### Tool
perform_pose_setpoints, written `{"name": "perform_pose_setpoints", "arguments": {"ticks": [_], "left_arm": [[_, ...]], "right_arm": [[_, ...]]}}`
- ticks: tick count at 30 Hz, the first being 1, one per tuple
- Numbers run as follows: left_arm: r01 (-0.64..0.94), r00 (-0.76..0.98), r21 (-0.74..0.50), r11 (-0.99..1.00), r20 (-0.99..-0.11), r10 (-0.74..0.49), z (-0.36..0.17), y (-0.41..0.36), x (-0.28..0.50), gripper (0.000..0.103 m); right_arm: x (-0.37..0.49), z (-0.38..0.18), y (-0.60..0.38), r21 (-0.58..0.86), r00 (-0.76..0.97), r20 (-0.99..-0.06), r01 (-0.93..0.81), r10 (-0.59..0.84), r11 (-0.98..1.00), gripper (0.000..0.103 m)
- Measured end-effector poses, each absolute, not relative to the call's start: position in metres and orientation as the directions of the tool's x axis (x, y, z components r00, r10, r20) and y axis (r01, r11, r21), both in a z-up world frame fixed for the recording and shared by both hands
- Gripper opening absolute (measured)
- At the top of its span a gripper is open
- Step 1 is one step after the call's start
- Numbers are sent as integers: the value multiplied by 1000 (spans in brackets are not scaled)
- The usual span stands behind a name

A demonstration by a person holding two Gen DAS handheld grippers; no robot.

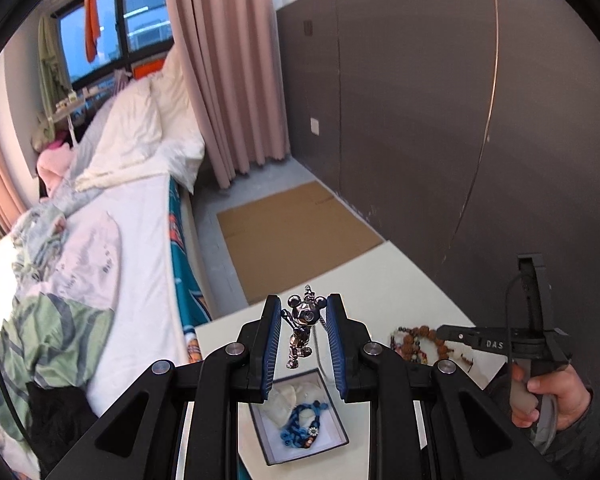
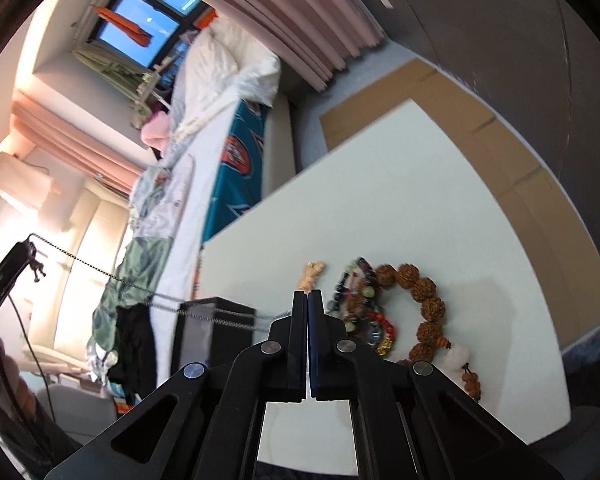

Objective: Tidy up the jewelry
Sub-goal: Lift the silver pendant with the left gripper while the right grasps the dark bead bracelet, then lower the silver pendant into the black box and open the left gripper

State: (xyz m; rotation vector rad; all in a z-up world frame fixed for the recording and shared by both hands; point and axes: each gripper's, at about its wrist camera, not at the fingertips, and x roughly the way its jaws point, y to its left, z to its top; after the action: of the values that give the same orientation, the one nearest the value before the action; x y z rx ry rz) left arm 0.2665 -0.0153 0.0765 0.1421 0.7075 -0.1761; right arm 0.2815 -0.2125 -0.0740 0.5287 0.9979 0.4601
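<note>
In the left wrist view a silver mouse-shaped pendant (image 1: 302, 326) on a chain hangs between the fingers of my left gripper (image 1: 304, 334), above an open jewelry box (image 1: 300, 416) that holds a blue bracelet (image 1: 300, 432). The jaws stand apart around the pendant; I cannot tell what it hangs from. My right gripper (image 2: 308, 304) is shut on the silver chain (image 2: 204, 312), which runs taut to the left toward the other gripper (image 2: 16, 260). The right gripper also shows in the left wrist view (image 1: 444, 332). Brown bead bracelets (image 2: 424, 304) lie on the white table (image 2: 380, 184).
A small beige charm (image 2: 312, 276) and a pile of mixed bead bracelets (image 2: 364, 312) lie beside the brown beads. A bed (image 1: 120, 240) stands left of the table. Flat cardboard (image 1: 292, 236) lies on the floor by the grey wall.
</note>
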Motion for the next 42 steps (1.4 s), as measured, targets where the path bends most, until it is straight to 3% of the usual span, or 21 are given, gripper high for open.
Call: {"name": "perform_pose_setpoints", "arguments": {"ticks": [5,7,9,15,17,18,32,42], "left_arm": [[203,777,85,975,-620,-108,96,-12,259,24],[199,787,94,975,-609,-102,103,-9,257,24],[196,794,100,976,-600,-98,108,-7,255,24],[173,827,132,976,-557,-72,132,0,248,24],[165,840,144,976,-539,-63,141,1,244,24],[162,846,150,975,-530,-59,146,2,241,24],[151,872,193,970,-488,-39,161,2,230,24],[167,840,154,974,-540,-59,132,8,247,24]], "right_arm": [[292,-83,-208,579,421,-718,-79,554,811,7],[299,-96,-204,573,390,-741,-56,547,817,40],[303,-107,-204,561,400,-751,-34,526,827,46],[320,-135,-202,568,362,-770,15,526,823,45],[324,-141,-199,564,354,-776,22,521,825,28],[324,-143,-199,563,347,-780,23,521,826,12],[288,-82,-199,613,456,-675,-90,580,785,11],[256,-43,-199,595,503,-636,-163,585,787,11]]}}
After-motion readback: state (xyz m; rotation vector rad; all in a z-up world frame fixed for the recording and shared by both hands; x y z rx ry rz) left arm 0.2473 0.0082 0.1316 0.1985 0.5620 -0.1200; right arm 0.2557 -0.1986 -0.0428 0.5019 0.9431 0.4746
